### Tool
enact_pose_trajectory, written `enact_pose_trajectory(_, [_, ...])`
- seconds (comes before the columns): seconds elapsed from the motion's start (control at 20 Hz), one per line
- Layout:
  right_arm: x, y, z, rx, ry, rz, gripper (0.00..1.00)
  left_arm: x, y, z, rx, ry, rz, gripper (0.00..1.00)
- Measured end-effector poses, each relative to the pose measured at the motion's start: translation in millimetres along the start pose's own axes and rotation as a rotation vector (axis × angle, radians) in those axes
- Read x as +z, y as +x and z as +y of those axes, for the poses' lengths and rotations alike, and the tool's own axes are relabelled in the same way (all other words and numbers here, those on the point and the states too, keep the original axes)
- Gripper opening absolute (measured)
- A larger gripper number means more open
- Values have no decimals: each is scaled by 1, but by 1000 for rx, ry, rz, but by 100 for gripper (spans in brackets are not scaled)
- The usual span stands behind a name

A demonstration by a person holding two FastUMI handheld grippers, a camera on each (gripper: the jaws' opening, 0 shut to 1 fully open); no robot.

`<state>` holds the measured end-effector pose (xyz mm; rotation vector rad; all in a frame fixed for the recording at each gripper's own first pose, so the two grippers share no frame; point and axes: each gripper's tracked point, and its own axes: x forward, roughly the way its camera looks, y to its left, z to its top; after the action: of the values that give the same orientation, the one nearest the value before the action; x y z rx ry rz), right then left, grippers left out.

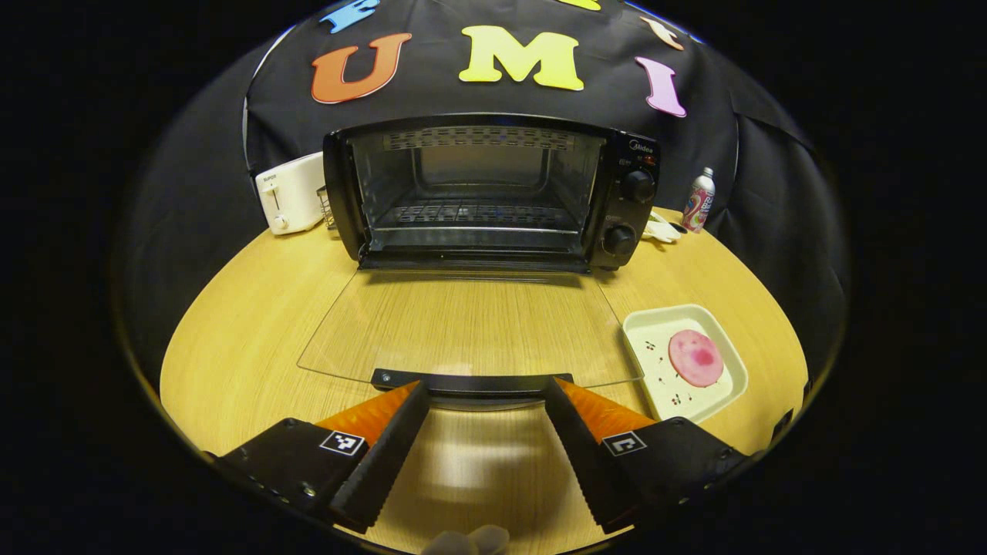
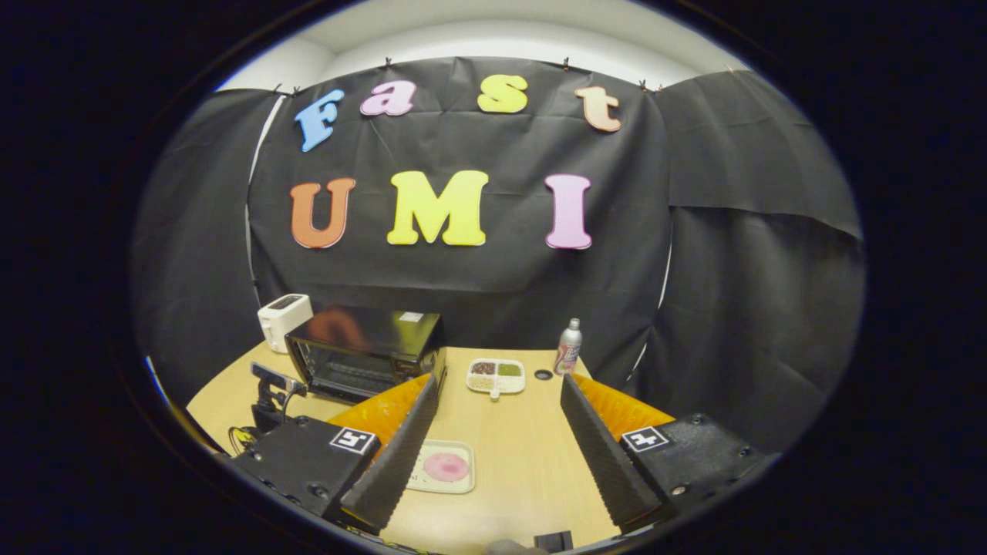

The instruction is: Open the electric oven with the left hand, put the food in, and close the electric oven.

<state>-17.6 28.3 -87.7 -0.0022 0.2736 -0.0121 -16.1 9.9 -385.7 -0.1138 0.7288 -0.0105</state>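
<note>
Left gripper view: oven [image 1: 478,193] door [image 1: 470,324] fully down, my left gripper [image 1: 484,401] spread wide just behind its handle [image 1: 472,380]. Food [image 1: 695,358] on tray [image 1: 663,370] right of oven.
Right gripper view: right gripper [image 2: 493,432] spread, empty, above food [image 2: 446,466]; loading and closing remain

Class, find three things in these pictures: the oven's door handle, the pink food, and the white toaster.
door handle [image 1: 472,381], left gripper view, middle of the dark bar on the lowered glass door.
pink food [image 1: 695,358], left gripper view, centre of the round slice.
white toaster [image 1: 290,193], left gripper view, its front face.
</note>
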Motion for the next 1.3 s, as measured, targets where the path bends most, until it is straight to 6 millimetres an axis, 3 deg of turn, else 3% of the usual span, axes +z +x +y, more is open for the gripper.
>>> enact_pose_trajectory(0.2, [-32,12,-3,17,13,84,100,6,-5,-1,-1,-16,-18,96])
enact_pose_trajectory(0.35, [-69,28,-8,38,29,173,96,20,-23,6,23,-13,-73,97])
enact_pose_trajectory(0.55, [-129,61,-7,100,50,309,87,54,-64,9,65,39,-184,96])
enact_pose_trajectory(0.6, [-144,73,-4,122,52,342,80,65,-76,7,68,45,-212,96])
enact_pose_trajectory(0.65, [-160,81,-3,138,52,384,82,76,-89,7,77,49,-238,96])
enact_pose_trajectory(0.85, [-218,114,12,230,89,561,61,110,-135,5,114,20,-301,97])
enact_pose_trajectory(1.05, [-252,146,29,304,135,687,54,136,-174,12,203,-38,-346,97])
enact_pose_trajectory(1.3, [-277,177,46,383,134,810,45,139,-204,19,329,-77,-359,97])
